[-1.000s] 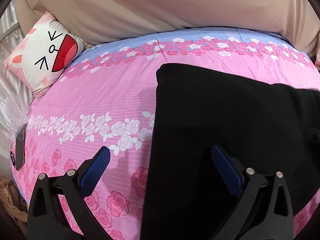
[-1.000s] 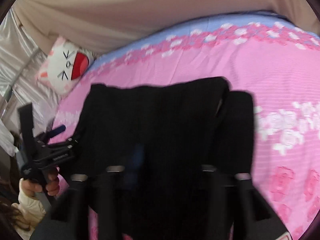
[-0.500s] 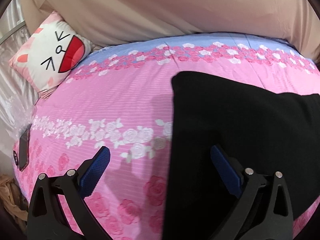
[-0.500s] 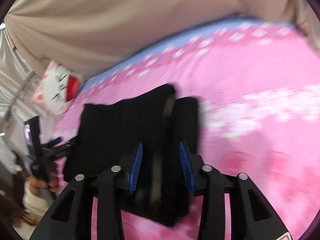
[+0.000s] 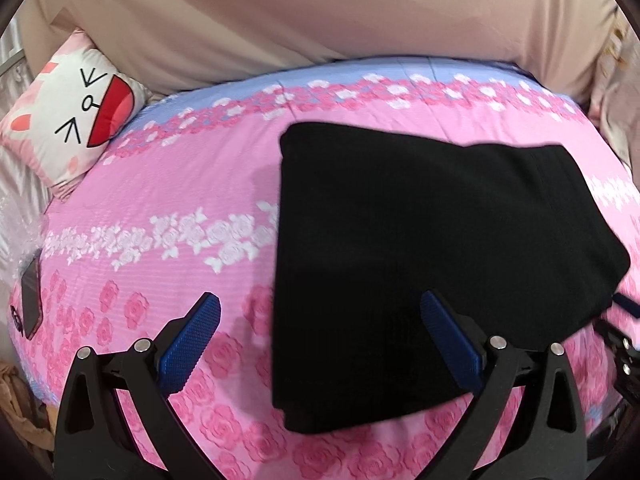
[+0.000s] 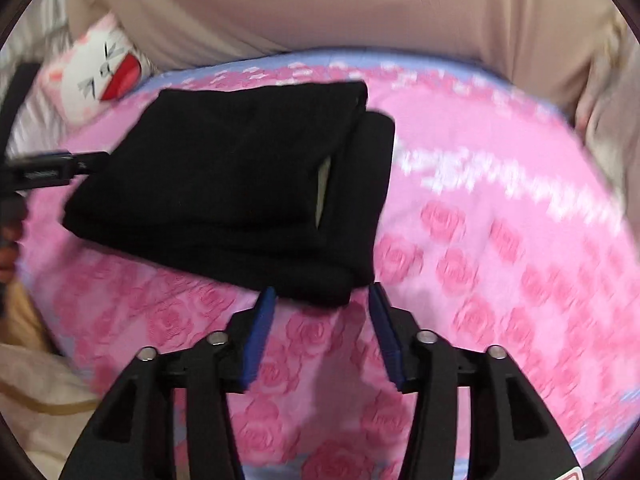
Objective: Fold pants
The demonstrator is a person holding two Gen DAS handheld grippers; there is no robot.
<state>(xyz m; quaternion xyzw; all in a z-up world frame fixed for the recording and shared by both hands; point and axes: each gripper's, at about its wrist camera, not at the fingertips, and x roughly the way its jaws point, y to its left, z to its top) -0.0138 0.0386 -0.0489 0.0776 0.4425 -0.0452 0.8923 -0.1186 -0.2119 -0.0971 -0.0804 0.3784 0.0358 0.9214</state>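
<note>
The black pants lie folded into a compact stack on the pink floral bed; they also show in the right wrist view, with a folded edge on the right side. My left gripper is open and empty, its right finger over the stack's near edge. My right gripper is open and empty, just in front of the stack's near corner, holding nothing. The left gripper also shows at the left edge of the right wrist view.
A white and pink cartoon-face pillow lies at the bed's far left corner. A dark phone lies near the bed's left edge. A beige cloth wall stands behind the bed. The pink bedsheet stretches to the right.
My right gripper has let go of the pants, opened and drawn back from the stack. My left gripper has pulled back and stayed open. The pants now lie flat and folded.
</note>
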